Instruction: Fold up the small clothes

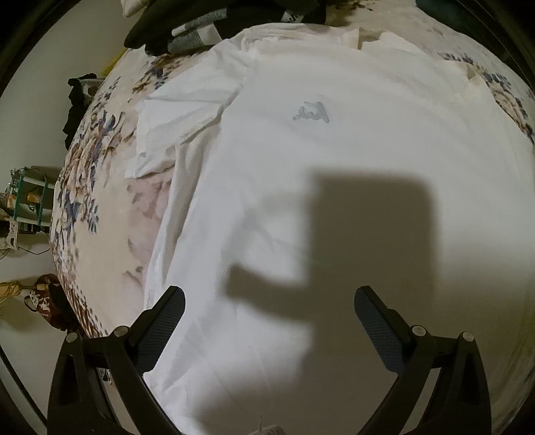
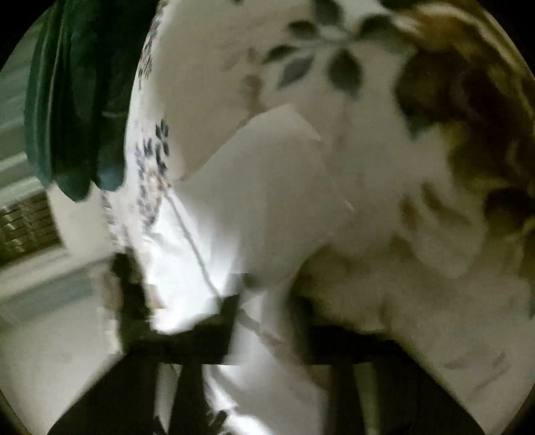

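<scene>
A white t-shirt (image 1: 301,187) with a small grey logo (image 1: 311,112) lies spread flat on a floral bedsheet (image 1: 93,187), one sleeve (image 1: 180,123) out to the left. My left gripper (image 1: 269,301) hovers open and empty above the shirt's lower part; its shadow falls on the cloth. The right wrist view is heavily blurred. It shows white shirt fabric (image 2: 267,200) running down between the dark fingers of my right gripper (image 2: 264,321). The blur hides whether those fingers are closed on the cloth.
A pile of dark and grey clothes (image 1: 207,30) lies at the bed's far edge. A dark green garment (image 2: 73,100) hangs at the left of the right wrist view. Beyond the bed's left edge are a green rack (image 1: 30,200) and a red-brown bag (image 1: 46,301) on the floor.
</scene>
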Motion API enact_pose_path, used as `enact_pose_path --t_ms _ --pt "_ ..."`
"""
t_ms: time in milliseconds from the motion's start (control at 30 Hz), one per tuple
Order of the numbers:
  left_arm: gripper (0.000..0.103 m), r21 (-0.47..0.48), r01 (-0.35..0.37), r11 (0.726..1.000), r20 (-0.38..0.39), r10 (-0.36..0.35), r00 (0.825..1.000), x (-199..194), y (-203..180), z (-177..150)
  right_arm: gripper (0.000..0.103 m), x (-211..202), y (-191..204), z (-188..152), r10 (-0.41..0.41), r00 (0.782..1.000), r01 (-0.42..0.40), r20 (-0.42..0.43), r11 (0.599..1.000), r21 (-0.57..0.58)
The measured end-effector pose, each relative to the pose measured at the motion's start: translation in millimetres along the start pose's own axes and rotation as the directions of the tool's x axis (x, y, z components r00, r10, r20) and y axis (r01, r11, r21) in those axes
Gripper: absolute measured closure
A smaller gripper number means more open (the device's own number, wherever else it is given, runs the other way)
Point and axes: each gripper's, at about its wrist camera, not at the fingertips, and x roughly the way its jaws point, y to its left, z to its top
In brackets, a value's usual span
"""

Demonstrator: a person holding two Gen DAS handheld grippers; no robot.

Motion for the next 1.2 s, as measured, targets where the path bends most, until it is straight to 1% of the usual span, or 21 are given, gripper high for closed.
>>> enact_pose_path --t_ms 100,200,267,300,367,400,433,467,533,600,667,700,733,867,933,1000,1033,1067,1133,1167,1200 --pt "0.0 -0.011 0.011 1.0 0.003 -0.011 1.0 -1.8 0.2 -1.3 0.099 -14.9 12.4 -26.0 -0.04 0.998 0.044 0.039 0.995 -0.095" --pt "0.0 -0.007 0.017 1.0 0.003 -0.017 1.0 -1.6 -1.8 -2.5 0.099 -20.1 3.7 -54.0 -0.143 0.989 0.134 -0.041 0.976 -0.17" --pt "0.0 -0.001 0.019 1.0 0.001 -0.019 1.0 -0.5 -3.8 -2.8 0.097 -11.4 -4.7 -61.1 -0.157 0.983 0.143 -0.091 0.979 -0.144" --pt "0.0 0.001 0.021 1.0 0.002 -0.021 1.0 -0.4 -4.3 -2.4 0.095 -7.9 -13.2 -60.4 -0.128 0.986 0.117 -0.105 0.988 -0.102" --pt "0.0 0.001 0.025 1.0 0.004 -0.025 1.0 -0.5 -3.4 -2.0 0.071 -9.3 -31.4 -56.2 -0.063 0.993 0.064 -0.097 0.998 0.004" --pt "0.0 0.001 0.026 1.0 0.005 -0.026 1.0 -0.9 -2.8 -1.7 0.055 -13.2 -42.8 -51.3 -0.011 0.998 0.015 -0.061 0.997 0.078" --pt "0.0 0.0 0.027 1.0 0.007 -0.027 1.0 -1.2 -1.6 -1.4 0.049 -21.6 -55.4 -49.3 0.031 0.999 -0.028 -0.023 0.991 0.134" --pt "0.0 0.0 0.027 1.0 0.01 -0.027 1.0 -1.7 -1.0 -1.4 0.049 -23.5 -61.4 -45.4 0.059 0.998 -0.06 0.013 0.981 0.186" --pt "0.0 -0.004 0.029 1.0 0.011 -0.029 1.0 -1.6 2.1 -0.6 0.049 -22.5 -68.0 -37.8 0.097 0.994 -0.109 0.057 0.961 0.255" --pt "0.0 -0.016 0.034 0.999 0.015 -0.034 0.999 -1.9 7.5 -0.6 0.049 -18.8 -66.5 -34.0 0.112 0.99 -0.132 0.085 0.954 0.27" --pt "0.0 -0.03 0.037 0.999 0.019 -0.037 0.999 -1.5 14.9 -1.7 0.067 -23.3 -57.8 -33.5 0.096 0.988 -0.123 0.121 0.963 0.239" --pt "0.0 -0.042 0.041 0.998 0.019 -0.04 0.999 -0.5 20.7 -2.9 0.085 -26.8 -52.1 -33.3 0.075 0.989 -0.102 0.131 0.972 0.213" --pt "0.0 -0.054 0.044 0.998 0.016 -0.043 0.999 0.9 26.2 -4.0 0.09 -33.6 -46.1 -33.2 0.054 0.988 -0.081 0.146 0.98 0.182" --pt "0.0 -0.087 0.056 0.995 0.015 -0.055 0.998 6.6 48.6 -7.6 0.094 -53.2 1.9 -39.6 -0.028 0.973 0.027 0.231 1.0 0.008" --pt "0.0 -0.1 0.055 0.994 0.019 -0.053 0.998 9.9 63.9 -8.5 0.094 -62.4 33.1 -46.3 -0.063 0.962 0.099 0.267 0.988 -0.122" --pt "0.0 -0.114 0.053 0.992 0.024 -0.051 0.998 12.0 82.1 -8.4 0.095 -50.2 84.5 -64.8 -0.096 0.955 0.18 0.281 0.94 -0.29" --pt "0.0 -0.12 0.054 0.991 0.027 -0.052 0.998 12.5 90.1 -8.6 0.095 -39.2 108.1 -77.6 -0.117 0.954 0.218 0.275 0.902 -0.372" --pt "0.0 -0.127 0.052 0.991 0.029 -0.049 0.998 13.2 101.4 -8.2 0.095 -20.4 136.9 -96.0 -0.153 0.953 0.265 0.262 0.842 -0.47" --pt "0.0 -0.137 0.044 0.99 0.04 -0.039 0.998 13.7 124.4 -7.5 0.095 25.1 184.2 -142.0 -0.218 0.94 0.337 0.261 0.695 -0.635" --pt "0.0 -0.141 0.039 0.989 0.047 -0.033 0.998 14.0 137.0 -7.4 0.095 58.1 201.9 -170.5 -0.282 0.931 0.359 0.232 0.588 -0.725" --pt "0.0 -0.143 0.03 0.989 0.054 -0.023 0.998 14.8 150.0 -6.6 0.095 85.5 206.9 -197.3 -0.349 0.913 0.373 0.213 0.501 -0.781"
